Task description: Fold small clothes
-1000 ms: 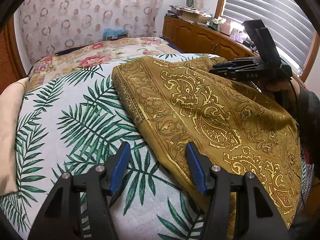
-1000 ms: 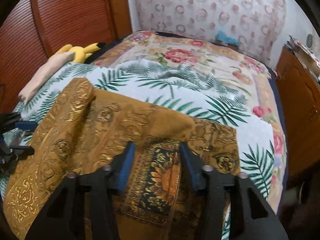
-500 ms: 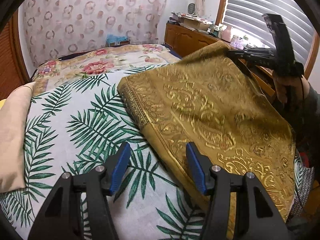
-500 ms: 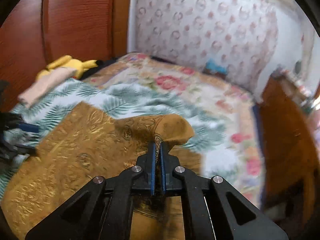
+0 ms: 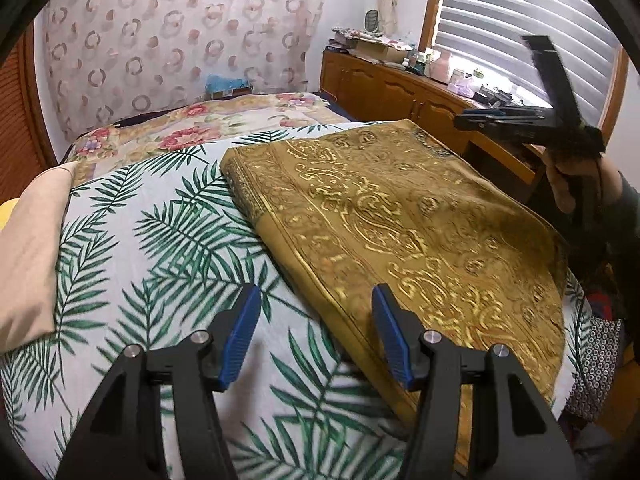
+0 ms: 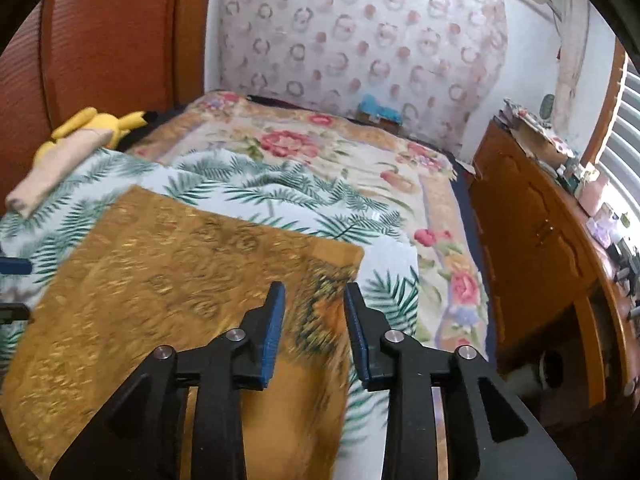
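Two grippers are hovering over a palm-print bedspread (image 5: pixel 168 240) where the gold patterned cloth (image 5: pixel 400 216) is lying folded flat, a beige pillow (image 5: pixel 28 248) nearby. Left gripper (image 5: pixel 316 332) is gaping, empty, beside the cloth's edge. Right gripper (image 6: pixel 314 328), jaws just opening, is gripping nothing.

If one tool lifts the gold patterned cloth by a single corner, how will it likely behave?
The gold patterned cloth is probably floppy: it drapes over the palm-leaf sheet and curls at its right edge. It likely hangs and unfolds, since the layers visible along its left edge are loose. The shiny gold weave may be somewhat slippery.
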The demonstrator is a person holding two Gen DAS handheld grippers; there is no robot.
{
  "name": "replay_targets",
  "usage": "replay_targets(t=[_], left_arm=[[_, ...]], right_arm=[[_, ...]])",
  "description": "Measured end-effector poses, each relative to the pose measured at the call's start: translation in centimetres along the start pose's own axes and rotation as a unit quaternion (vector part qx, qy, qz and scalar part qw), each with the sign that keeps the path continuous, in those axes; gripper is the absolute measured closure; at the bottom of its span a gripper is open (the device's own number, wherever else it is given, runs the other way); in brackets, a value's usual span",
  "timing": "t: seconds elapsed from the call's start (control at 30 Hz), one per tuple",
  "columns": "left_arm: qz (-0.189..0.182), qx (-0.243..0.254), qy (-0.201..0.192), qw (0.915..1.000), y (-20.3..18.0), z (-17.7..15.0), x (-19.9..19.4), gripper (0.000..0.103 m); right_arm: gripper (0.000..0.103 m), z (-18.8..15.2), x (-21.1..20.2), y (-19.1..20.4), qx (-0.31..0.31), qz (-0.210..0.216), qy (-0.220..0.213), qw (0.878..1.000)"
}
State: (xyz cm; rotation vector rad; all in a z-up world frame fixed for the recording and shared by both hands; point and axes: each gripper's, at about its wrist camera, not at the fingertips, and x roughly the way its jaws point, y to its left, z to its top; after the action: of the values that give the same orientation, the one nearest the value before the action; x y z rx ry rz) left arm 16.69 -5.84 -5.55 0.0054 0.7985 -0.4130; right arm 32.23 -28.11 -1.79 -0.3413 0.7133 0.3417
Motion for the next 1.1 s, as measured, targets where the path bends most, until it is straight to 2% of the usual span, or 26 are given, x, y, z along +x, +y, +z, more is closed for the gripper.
replay_targets(t=[0.1, 0.17, 0.2, 0.53, 0.63, 0.77, 0.97, 1.1], left_arm=[[-0.001, 0.004, 0.001, 1.0, -0.6, -0.7, -0.6, 0.046], [-0.002, 0.007, 0.002, 1.0, -1.0, -1.1, -1.1, 0.046], [-0.003, 0.009, 0.002, 1.0, -1.2, -1.3, -1.3, 0.046], [-0.008, 0.022, 0.011, 0.9997, -2.7, -3.3, -2.8, 0.046], [-0.013, 0.025, 0.021, 0.9994, -3.0, -4.1, -2.9, 0.046], [-0.018, 0.027, 0.033, 0.9989, -3.4, -5.3, -3.0, 0.046], [-0.044, 0.023, 0.047, 0.9977, -4.3, -6.8, -3.0, 0.046], [-0.05, 0.022, 0.048, 0.9974, -5.1, -7.3, -2.8, 0.046]], right_arm=[[0.06, -1.6, -2.1, 1.3, 0.004, 0.015, -0.006, 1.0], [0.048, -2.6, -3.2, 2.1, 0.007, 0.021, -0.008, 1.0], [0.046, -3.3, -3.7, 2.3, 0.008, 0.023, -0.007, 1.0], [0.045, -8.6, -7.6, 5.5, 0.025, 0.04, 0.001, 0.999], [0.041, -9.6, -8.3, 6.1, 0.033, 0.057, -0.002, 0.998], [0.041, -11.1, -8.6, 7.0, 0.032, 0.04, -0.001, 0.999], [0.041, -13.6, -8.6, 5.8, 0.05, 0.008, 0.008, 0.999], [0.041, -14.6, -9.0, 5.1, 0.062, 0.006, 0.009, 0.998]])
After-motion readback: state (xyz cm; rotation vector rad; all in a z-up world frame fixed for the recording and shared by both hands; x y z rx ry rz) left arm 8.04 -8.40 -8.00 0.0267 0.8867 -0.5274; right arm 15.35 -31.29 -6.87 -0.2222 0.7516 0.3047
